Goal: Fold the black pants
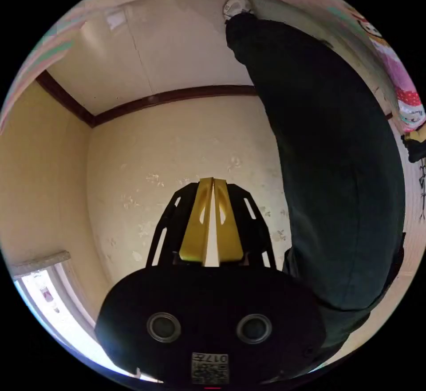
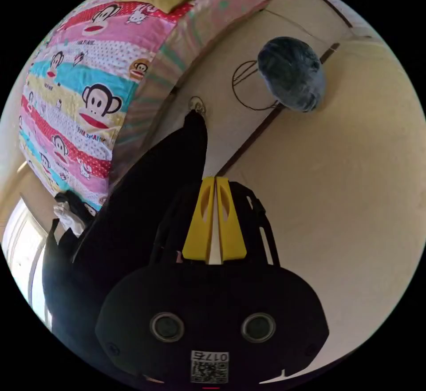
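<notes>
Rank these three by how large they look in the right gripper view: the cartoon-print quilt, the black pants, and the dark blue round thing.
1. Cartoon-print quilt and black pants: both take up large areas; too close to rank, and the pants hang nearer the camera.
2. Dark blue round thing: clearly smallest.

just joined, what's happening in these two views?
Both cameras point up toward the ceiling and walls. The left tool and the right tool each have their yellow jaws closed together at the tips, with nothing visibly pinched between them. The black pants hang as a dark mass beside each tool, reaching up past a round ceiling fitting. A cartoon-print bedspread shows in the right gripper view. Whether either tool grips the pants can't be told.
</notes>
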The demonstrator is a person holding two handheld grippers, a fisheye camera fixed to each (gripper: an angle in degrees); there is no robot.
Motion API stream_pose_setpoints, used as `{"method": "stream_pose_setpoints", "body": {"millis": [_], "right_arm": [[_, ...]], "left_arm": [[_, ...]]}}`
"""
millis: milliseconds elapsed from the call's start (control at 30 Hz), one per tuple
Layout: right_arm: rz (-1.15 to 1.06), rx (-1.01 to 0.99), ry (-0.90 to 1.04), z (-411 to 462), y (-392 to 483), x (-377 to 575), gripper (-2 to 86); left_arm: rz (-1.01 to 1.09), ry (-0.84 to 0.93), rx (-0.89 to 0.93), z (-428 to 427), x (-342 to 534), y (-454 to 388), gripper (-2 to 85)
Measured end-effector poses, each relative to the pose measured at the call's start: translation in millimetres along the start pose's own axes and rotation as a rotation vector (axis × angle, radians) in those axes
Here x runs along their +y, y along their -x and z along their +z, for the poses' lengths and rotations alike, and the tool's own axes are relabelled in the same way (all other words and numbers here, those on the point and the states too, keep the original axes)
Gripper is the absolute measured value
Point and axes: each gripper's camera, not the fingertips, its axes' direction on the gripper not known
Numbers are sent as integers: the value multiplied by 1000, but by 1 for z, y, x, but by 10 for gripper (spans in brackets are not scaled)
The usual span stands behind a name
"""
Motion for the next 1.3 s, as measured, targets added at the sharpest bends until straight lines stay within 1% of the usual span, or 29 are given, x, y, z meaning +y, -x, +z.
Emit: {"method": "stream_pose_setpoints", "body": {"millis": [67, 133, 167, 267, 333, 400, 500, 600, 633, 667, 700, 767, 800, 867, 900, 933, 967, 1000, 1033, 1067, 1133, 1167, 1233, 1300], "right_arm": [[49, -82, 10, 22, -21, -2, 5], [77, -110, 22, 40, -33, -12, 5], [75, -121, 22, 49, -38, -22, 5], [34, -161, -5, 57, -48, -59, 5], [10, -190, -23, 56, -55, -86, 5], [-24, -234, -43, 45, -66, -117, 5], [-90, -206, -143, 16, -81, -145, 6], [-159, -186, -196, -13, -104, -169, 9], [-177, -202, -214, -20, -110, -173, 10], [-221, -253, -258, -36, -123, -180, 12], [-253, -305, -303, -52, -137, -188, 16], [-262, -353, -349, -77, -161, -207, 26], [-265, -375, -377, -95, -175, -222, 39], [-283, -404, -423, -124, -196, -247, 58], [-306, -413, -457, -144, -207, -263, 67], [-320, -410, -472, -153, -212, -271, 70], [-351, -398, -490, -171, -221, -288, 74], [-383, -399, -497, -188, -229, -306, 78], [-397, -403, -501, -196, -233, -314, 80], [-427, -409, -513, -211, -239, -328, 86], [-473, -402, -533, -231, -244, -345, 95], [-499, -384, -541, -240, -246, -355, 101], [-512, -360, -535, -248, -248, -368, 110], [-504, -376, -521, -244, -254, -382, 114]], "left_arm": [[40, -56, -65, -36, -21, -40, -10], [63, -134, -108, -63, -34, -73, -10], [70, -185, -138, -78, -42, -95, -10], [89, -256, -181, -99, -72, -149, -10], [76, -253, -185, -99, -96, -178, -10], [22, -213, -172, -90, -120, -203, -10], [-49, -105, -190, -67, -162, -253, -9], [-51, -77, -331, -62, -202, -326, -8], [6, -94, -375, -65, -219, -365, -7], [93, -118, -383, -69, -234, -406, -5], [134, -130, -379, -72, -242, -428, -4], [295, -206, -321, -84, -266, -514, 3], [341, -233, -295, -87, -269, -536, 9], [544, -314, -169, -95, -280, -622, 33], [593, -323, -135, -95, -283, -643, 39], [695, -339, -82, -94, -287, -684, 49], [780, -354, -63, -90, -289, -723, 63], [817, -365, -66, -88, -290, -742, 72], [876, -406, -96, -83, -292, -777, 99], [916, -460, -147, -78, -295, -809, 133], [937, -557, -216, -67, -301, -847, 164], [945, -611, -249, -59, -309, -867, 165], [918, -637, -289, -43, -330, -889, 162], [876, -618, -286, -25, -360, -899, 156]]}}
